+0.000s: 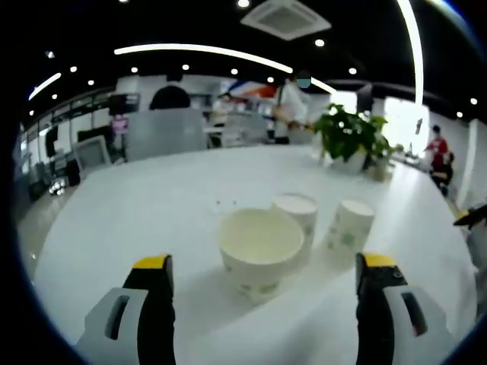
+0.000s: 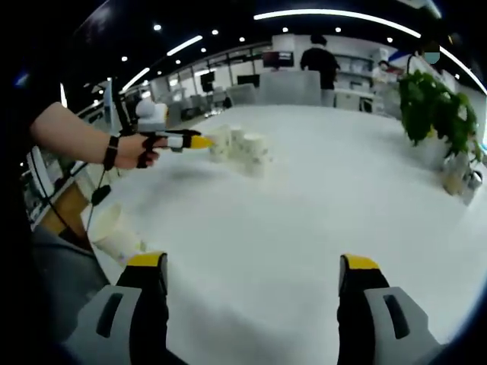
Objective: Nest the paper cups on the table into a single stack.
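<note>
white table (image 1: 152,205) | three paper cups (image 1: 261,247) clustered | potted plant (image 1: 351,135) behind | both tools' jaws apart

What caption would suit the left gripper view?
Open left gripper facing three paper cups on a white table, potted plant behind.

We see the middle cup (image 1: 298,215) half hidden behind the bowl-like front cup (image 1: 261,252). Beside the left gripper (image 2: 199,141), the cups (image 2: 242,150) blur together, so we cannot count them.
</note>
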Demonstrator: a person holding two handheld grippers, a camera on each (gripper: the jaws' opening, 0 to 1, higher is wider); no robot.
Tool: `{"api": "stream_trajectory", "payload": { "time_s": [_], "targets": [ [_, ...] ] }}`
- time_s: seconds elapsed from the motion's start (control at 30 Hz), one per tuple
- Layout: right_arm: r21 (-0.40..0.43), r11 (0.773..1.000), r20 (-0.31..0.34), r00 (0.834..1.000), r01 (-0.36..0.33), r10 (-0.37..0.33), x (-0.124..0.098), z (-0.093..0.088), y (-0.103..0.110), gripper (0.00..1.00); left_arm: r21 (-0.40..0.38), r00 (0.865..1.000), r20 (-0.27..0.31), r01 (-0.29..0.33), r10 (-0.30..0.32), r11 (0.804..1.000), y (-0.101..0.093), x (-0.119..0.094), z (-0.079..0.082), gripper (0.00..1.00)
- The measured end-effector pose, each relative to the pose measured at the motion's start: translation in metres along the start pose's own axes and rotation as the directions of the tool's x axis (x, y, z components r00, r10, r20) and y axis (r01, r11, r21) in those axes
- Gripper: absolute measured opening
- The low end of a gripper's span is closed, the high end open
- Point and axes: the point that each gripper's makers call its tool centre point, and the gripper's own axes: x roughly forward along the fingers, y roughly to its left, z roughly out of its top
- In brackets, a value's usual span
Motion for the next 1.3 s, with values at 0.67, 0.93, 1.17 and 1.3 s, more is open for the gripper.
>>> {"api": "stream_trajectory", "payload": {
  "time_s": [0.67,0.93,1.17,1.3],
  "targets": [
    [0.019,1.000,-0.003,1.000,0.017,-0.017,-0.002,-0.006,-0.006,0.90,0.005,1.000,0.002,0.011,-0.011,1.000,0.000,0.017,-0.005,0.80],
    [0.006,1.000,-0.003,1.000,0.012,-0.012,-0.002,-0.005,-0.004,0.90,0.036,1.000,0.028,0.012,-0.013,0.999,-0.005,0.024,0.000,0.68],
    [0.006,1.000,0.001,1.000,0.018,-0.018,-0.003,-0.003,-0.007,0.89,0.031,0.999,0.032,0.012,-0.013,0.999,-0.004,0.026,-0.001,0.60],
    [0.008,1.000,-0.002,1.000,0.019,-0.019,-0.004,-0.004,-0.008,0.89,0.031,0.999,0.029,0.019,-0.020,0.999,-0.005,0.026,-0.001,0.49]
  ]
}}
